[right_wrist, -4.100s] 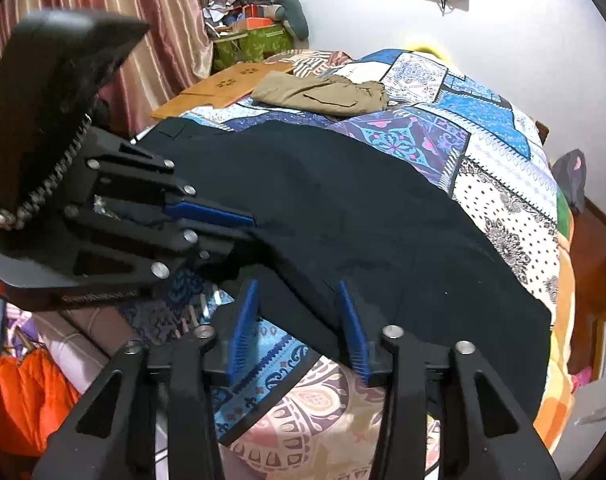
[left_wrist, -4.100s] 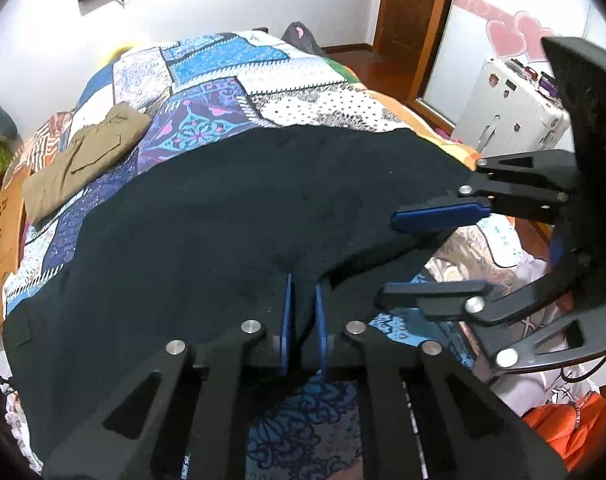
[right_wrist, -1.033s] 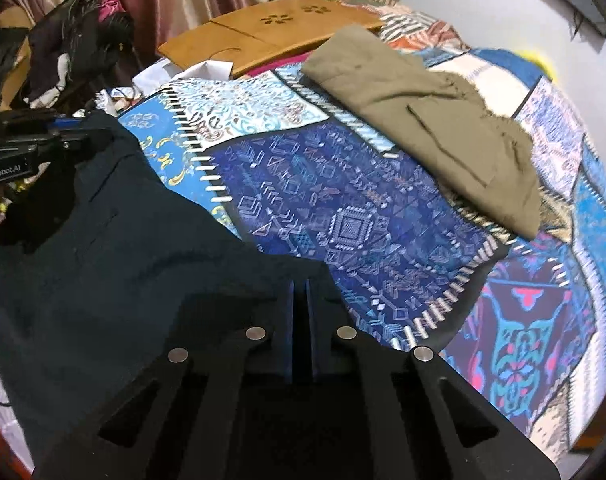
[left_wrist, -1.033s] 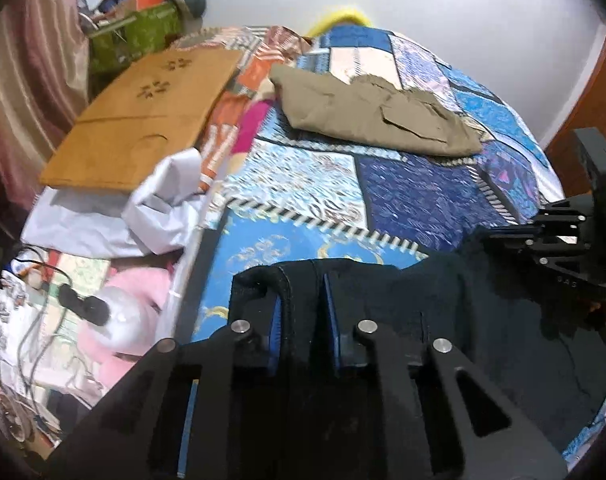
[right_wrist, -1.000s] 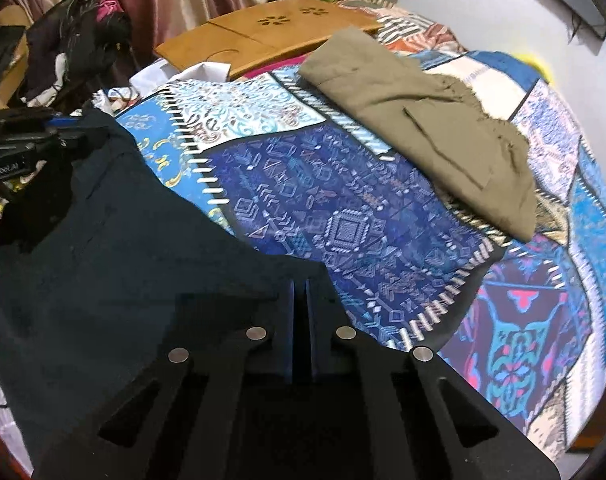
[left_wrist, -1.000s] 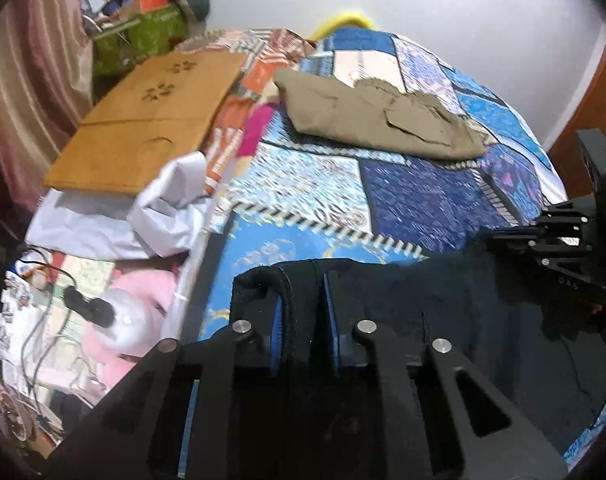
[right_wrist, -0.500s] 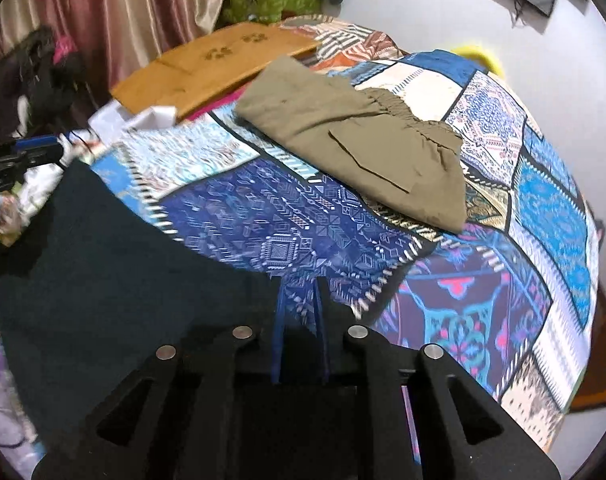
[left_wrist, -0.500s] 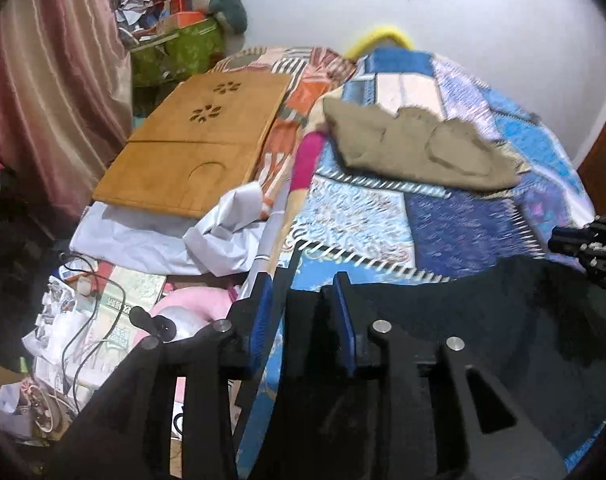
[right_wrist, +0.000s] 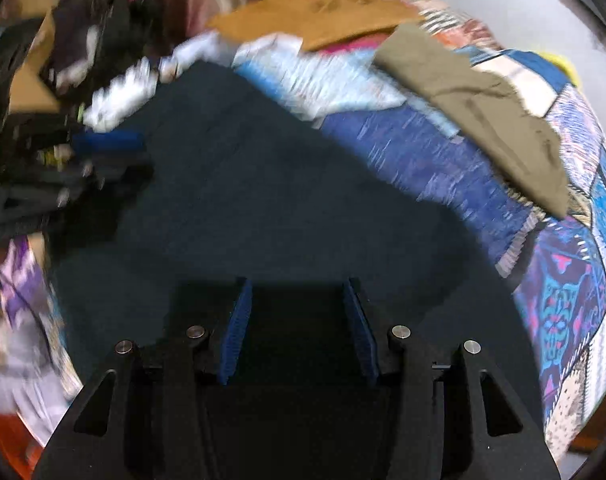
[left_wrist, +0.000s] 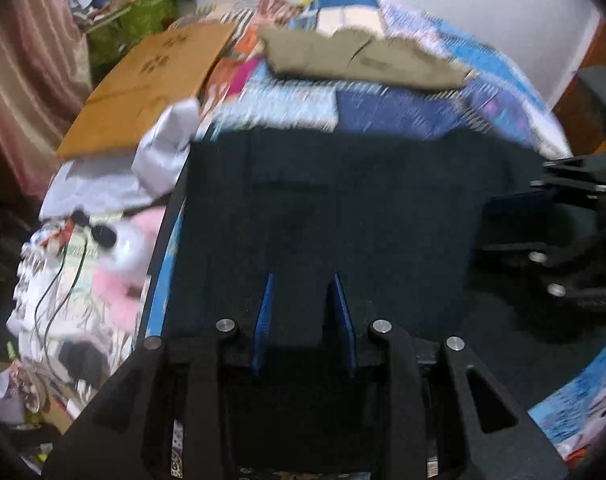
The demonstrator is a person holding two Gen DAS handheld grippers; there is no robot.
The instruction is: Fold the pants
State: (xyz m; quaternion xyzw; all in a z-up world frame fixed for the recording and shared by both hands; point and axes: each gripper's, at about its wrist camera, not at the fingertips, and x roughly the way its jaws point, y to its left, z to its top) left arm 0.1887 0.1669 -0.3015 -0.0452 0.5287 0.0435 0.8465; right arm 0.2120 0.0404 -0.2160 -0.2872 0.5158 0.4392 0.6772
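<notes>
The black pants lie flat across the near part of the patchwork quilt, their far edge straight. My left gripper hovers over them, its blue pads apart, with no fold pinched between them. My right gripper is over the same black pants; its jaws are opening, wide apart, and only flat cloth shows behind the gap. Each gripper appears in the other's view: the right gripper at the right edge, the left gripper at the left. Both views are blurred by motion.
Folded khaki pants lie further up the quilt, also seen as khaki pants. A wooden board and white cloth sit beside the bed. Pink clutter and cables cover the floor on the left.
Both grippers were shut on the black pants' edge a second ago; they have let go and opened. The pants now lie flat, and both grippers have drawn back over them.
</notes>
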